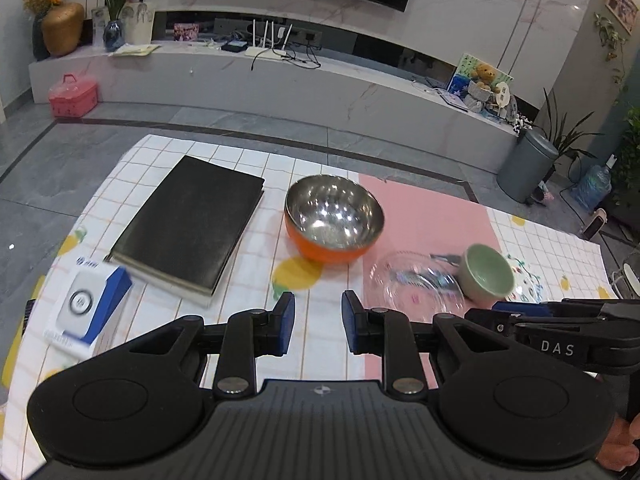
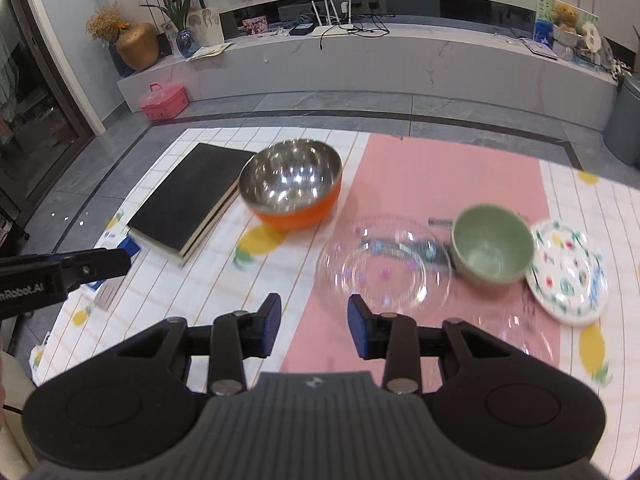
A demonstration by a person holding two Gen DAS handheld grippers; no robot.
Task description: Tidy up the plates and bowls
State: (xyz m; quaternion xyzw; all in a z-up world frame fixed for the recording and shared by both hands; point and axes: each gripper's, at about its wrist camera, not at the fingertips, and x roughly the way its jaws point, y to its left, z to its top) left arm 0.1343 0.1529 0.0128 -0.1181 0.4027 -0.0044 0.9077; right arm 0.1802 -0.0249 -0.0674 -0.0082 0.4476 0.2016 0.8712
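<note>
An orange bowl with a shiny steel inside (image 1: 334, 218) (image 2: 294, 190) stands on the checked cloth by the edge of the pink mat. A clear glass plate (image 1: 416, 280) (image 2: 384, 266) lies on the mat in front of it. A small green bowl (image 1: 486, 274) (image 2: 492, 246) stands right of the glass plate. A white patterned plate (image 2: 568, 272) lies right of the green bowl. My left gripper (image 1: 318, 322) is open and empty, above the cloth short of the orange bowl. My right gripper (image 2: 314, 326) is open and empty, just short of the glass plate.
A black book (image 1: 190, 222) (image 2: 188, 196) lies left of the orange bowl. A white and blue box (image 1: 86, 306) sits at the table's left front. The table's far edge drops to a grey tiled floor. A second clear glass dish (image 2: 516, 334) lies near the right front.
</note>
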